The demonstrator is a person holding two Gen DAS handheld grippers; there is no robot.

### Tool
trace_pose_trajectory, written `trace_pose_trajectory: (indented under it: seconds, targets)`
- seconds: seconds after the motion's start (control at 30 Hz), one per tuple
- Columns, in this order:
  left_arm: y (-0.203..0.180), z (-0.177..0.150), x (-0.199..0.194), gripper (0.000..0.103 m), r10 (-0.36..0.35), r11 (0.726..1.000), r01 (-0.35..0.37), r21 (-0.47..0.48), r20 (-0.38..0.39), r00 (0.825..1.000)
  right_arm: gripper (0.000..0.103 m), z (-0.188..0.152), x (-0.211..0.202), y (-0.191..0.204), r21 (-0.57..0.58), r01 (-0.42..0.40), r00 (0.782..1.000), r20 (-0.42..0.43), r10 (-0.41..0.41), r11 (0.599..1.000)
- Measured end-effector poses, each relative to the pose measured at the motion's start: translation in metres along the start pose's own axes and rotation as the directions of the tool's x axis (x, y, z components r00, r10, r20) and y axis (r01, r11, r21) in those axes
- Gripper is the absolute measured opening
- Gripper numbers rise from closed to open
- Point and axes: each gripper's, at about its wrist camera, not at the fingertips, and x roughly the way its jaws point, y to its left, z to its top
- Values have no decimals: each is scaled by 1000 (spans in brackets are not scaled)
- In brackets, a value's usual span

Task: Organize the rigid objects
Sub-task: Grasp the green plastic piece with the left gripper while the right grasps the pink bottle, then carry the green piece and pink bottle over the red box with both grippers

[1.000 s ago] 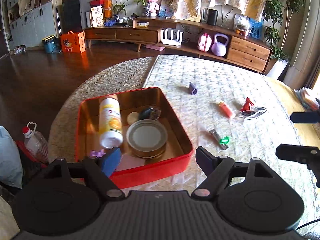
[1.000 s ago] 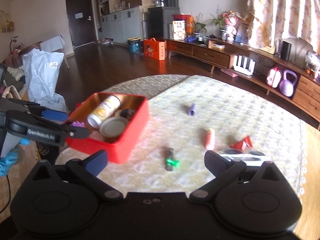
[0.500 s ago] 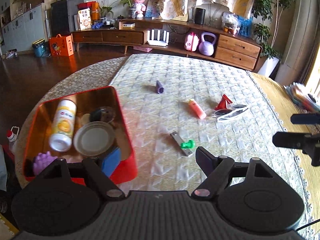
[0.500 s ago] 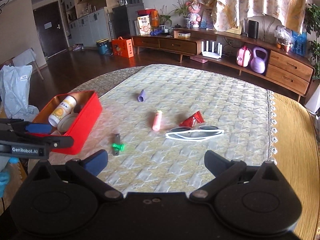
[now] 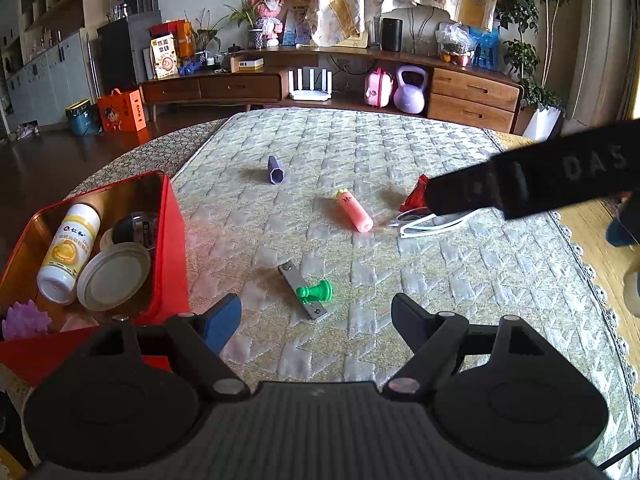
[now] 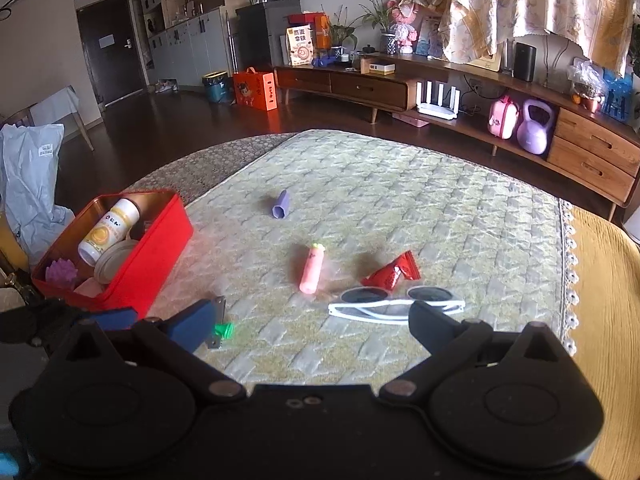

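— Swung off the red tin (image 5: pixel 172 240) since a second ago, and lower: left tool (image 5: pixel 314 315) now just short of the green pawn (image 5: pixel 316 291) and the metal strip (image 5: pixel 298 288) beneath it. Likewise the right tool (image 6: pixel 310 316), now close above the white sunglasses (image 6: pixel 396 306).

— Jaws?

— Spread wide on both tools, nothing between the pads.

— Step in hand?

— Looks like an approach for the next pick-up, no grasp yet. Already in the tin: a white-and-yellow bottle (image 5: pixel 70 248), a round lid (image 5: pixel 114 276), a purple spiky ball (image 5: pixel 24 322). Not yet tidied, out on the table (image 5: pixel 400 140): pawn, strip, a pink tube (image 5: pixel 355 213), a purple hex cap (image 5: pixel 275 170), a red wrapper (image 5: pixel 416 196), the sunglasses.

— Next move?

— Probably calls for a further dip, a straddle of the pawn, a gentle close, then a carry left to the tin. Worth minding: pawn across the strip and touching it, so likely to nudge it.

— Surface and room?

— Pale quilted cloth with a lace edge over a round table. Beyond, dark wooden floor, a long low sideboard (image 5: pixel 472 92) with a purple kettlebell (image 5: pixel 410 90), a pink case and a white router, patterned curtains above, an orange bag (image 5: pixel 122 110) on the floor.
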Motion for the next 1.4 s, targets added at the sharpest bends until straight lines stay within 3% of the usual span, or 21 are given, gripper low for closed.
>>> trace_pose_trajectory:
  seconds: [0.33,0.63,1.1,1.27,1.4]
  targets:
    - [-4,-7,28,82,33,998,-33,-48,7,999,98,32,62,5,-47,-23,999,-41,21,999]
    - [-8,-6,52,82,69,997,-69,-34,2,998,80,38,110,3,-44,-25,995,-93,21,999]
    - [-22,-11,56,49,100,993,-103,60,49,994,52,34,139,-4,-14,-16,990,-141,14,1000]
    - [-19,-11,57,34,101,993,-104,58,51,994,36,32,142,-5,-11,-22,989,-149,20,1000]
    - [-17,-11,57,29,103,993,-106,58,53,993,23,31,144,-2,-16,-12,988,-152,10,1000]
